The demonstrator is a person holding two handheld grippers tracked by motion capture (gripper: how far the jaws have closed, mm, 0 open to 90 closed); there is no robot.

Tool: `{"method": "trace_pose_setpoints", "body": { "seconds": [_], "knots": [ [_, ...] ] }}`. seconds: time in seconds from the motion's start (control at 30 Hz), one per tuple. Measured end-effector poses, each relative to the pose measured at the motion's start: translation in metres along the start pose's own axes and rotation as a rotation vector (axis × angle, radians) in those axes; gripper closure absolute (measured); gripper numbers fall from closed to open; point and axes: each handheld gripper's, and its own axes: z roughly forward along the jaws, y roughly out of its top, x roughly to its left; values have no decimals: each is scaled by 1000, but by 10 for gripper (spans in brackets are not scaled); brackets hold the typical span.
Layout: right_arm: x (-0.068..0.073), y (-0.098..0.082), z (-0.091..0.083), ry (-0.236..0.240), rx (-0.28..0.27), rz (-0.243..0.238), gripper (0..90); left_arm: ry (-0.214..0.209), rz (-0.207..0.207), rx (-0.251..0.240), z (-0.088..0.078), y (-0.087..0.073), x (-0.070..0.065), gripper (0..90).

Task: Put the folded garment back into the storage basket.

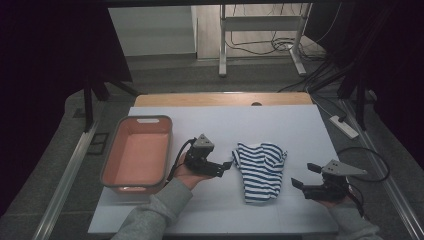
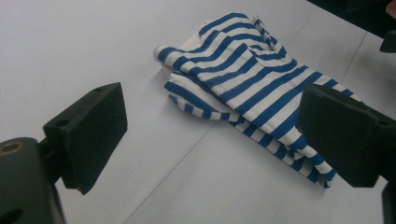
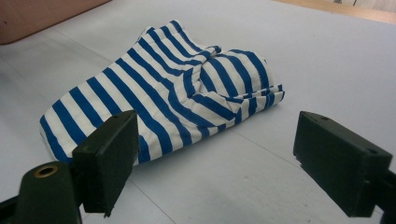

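**Striped cloth waits between two open grippers**

A folded blue-and-white striped cloth (image 1: 260, 170) lies at the centre of the high view on the white table (image 1: 300, 130), bunched along its upper edge and flatter toward the bottom of the frame. The left gripper (image 1: 226, 166) sits just left of it, jaws spread apart and empty, almost at the cloth's upper left corner. The right gripper (image 1: 306, 176) is at lower right, near the cloth but clear of it, jaws likewise wide and holding nothing.

The cloth looks light, soft and limp; it will likely sag and unfold when lifted, and a single layer may slip free. The thick folded edges seem the safest holds: the doubled corner at centre in the left gripper view (image 2: 187, 88), and the rolled hem at right in the right gripper view (image 3: 261, 100).

At centre left of the high view stands a salmon-pink tub (image 1: 112, 160) with a grey rim. Its inside appears bare.
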Motion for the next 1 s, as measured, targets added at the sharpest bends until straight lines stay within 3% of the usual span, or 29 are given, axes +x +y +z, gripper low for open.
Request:
{"method": "trace_pose_setpoints", "body": {
  "seconds": [0.2,0.27,1.0],
  "knots": [
    [-1,0,-1,-4,-3,2,153,16,19,13,5,3,0,93],
    [-1,0,-1,-7,0,2,153,1,8,7,8,6,0,93],
    [-2,-1,-1,-15,7,2,153,1,-8,48,39,19,7,93]
  ]
}}
